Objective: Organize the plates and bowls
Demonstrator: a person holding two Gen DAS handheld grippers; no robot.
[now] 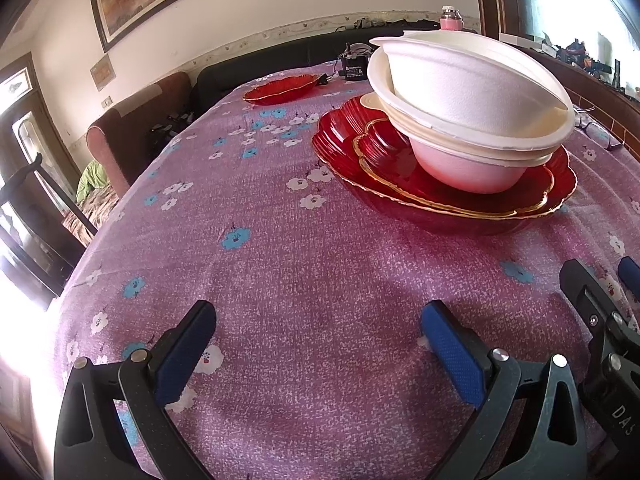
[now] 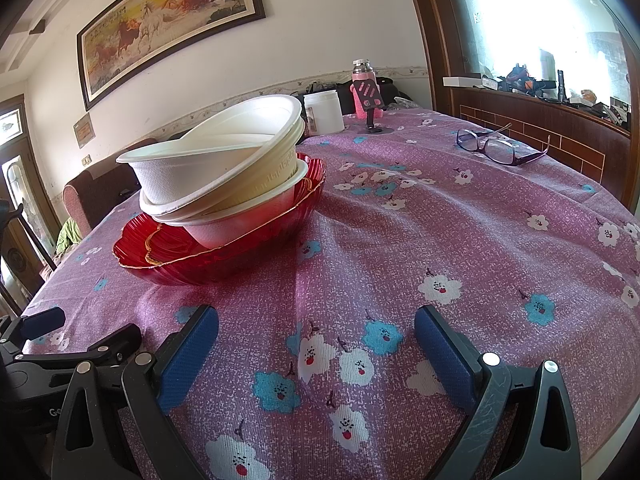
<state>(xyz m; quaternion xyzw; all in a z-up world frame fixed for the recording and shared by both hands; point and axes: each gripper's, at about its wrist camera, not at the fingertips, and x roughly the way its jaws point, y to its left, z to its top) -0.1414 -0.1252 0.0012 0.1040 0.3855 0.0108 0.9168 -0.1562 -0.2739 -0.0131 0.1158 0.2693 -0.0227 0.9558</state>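
Several white bowls [image 1: 472, 96] [image 2: 216, 176] sit nested in a leaning stack on a small red plate [image 1: 396, 168], which lies on a larger red gold-rimmed plate [image 1: 400, 204] [image 2: 224, 260]. Another red plate [image 1: 280, 88] lies alone at the table's far side. My left gripper [image 1: 316, 340] hovers open over the cloth, in front and to the left of the stack, holding nothing. My right gripper [image 2: 316, 340] is open and empty too, in front and to the right of the stack. The right gripper's tips [image 1: 600, 280] show at the left wrist view's right edge.
The table wears a purple flowered cloth [image 2: 400, 240]. Glasses [image 2: 496, 146], a pink bottle [image 2: 364, 88], a phone stand [image 2: 370, 98] and a white jar [image 2: 324, 112] stand at the far right. A black box [image 1: 354, 68] sits at the back. A brown armchair [image 1: 128, 132] stands beyond the left edge.
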